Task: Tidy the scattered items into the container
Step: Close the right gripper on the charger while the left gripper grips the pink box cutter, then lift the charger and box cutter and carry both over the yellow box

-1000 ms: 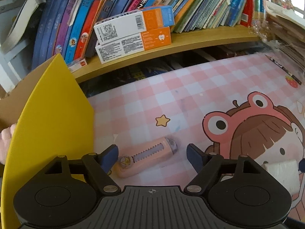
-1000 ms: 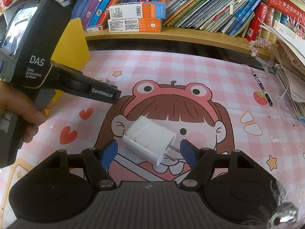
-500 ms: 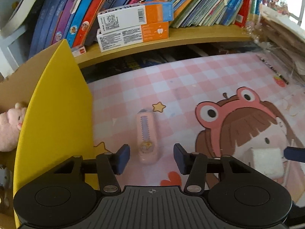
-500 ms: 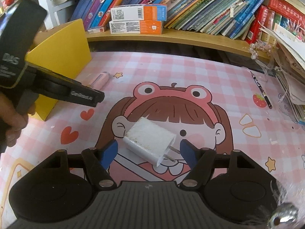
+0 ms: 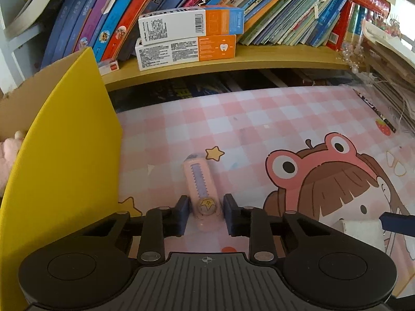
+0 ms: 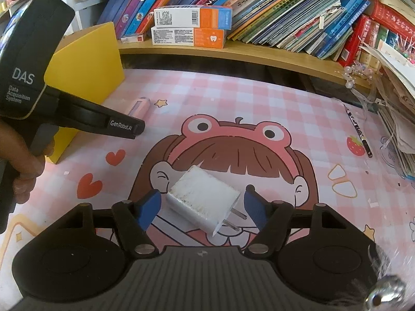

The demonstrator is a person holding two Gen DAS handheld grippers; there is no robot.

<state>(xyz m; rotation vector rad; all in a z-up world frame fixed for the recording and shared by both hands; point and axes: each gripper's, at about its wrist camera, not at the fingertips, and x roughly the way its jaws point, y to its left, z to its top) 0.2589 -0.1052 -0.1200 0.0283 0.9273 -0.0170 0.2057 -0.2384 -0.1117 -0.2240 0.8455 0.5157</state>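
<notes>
Both loose bits are out on the table (image 6: 259, 96) right now, so there's tidying left. The pink box cutter (image 5: 201, 181) lies flat on the checked mat right next to the yellow box (image 5: 64, 155), and the left gripper (image 5: 205, 213) has its jaws down on either side of the near end, close to it but with slim gaps showing, so I'd call that not yet clamped. The white charger plug (image 6: 202, 202) sits on its side on the cartoon girl's face, prongs pointing right, with the right gripper (image 6: 203, 207) straddling it, jaws spread wide and not touching. Something soft and pink (image 5: 7, 153) peeks out from inside the box, so at least one thing lies in there already.

Texture-wise: the cutter is a smooth rounded plastic bar with a toothed slider track and a round star sticker on the end. The plug is a blocky, glossy cube, scuffed and grubby, with two thin metal prongs. The box looks like cardboard, yellow outside and plain brown inside. The mat is slick and a bit shiny.
</notes>
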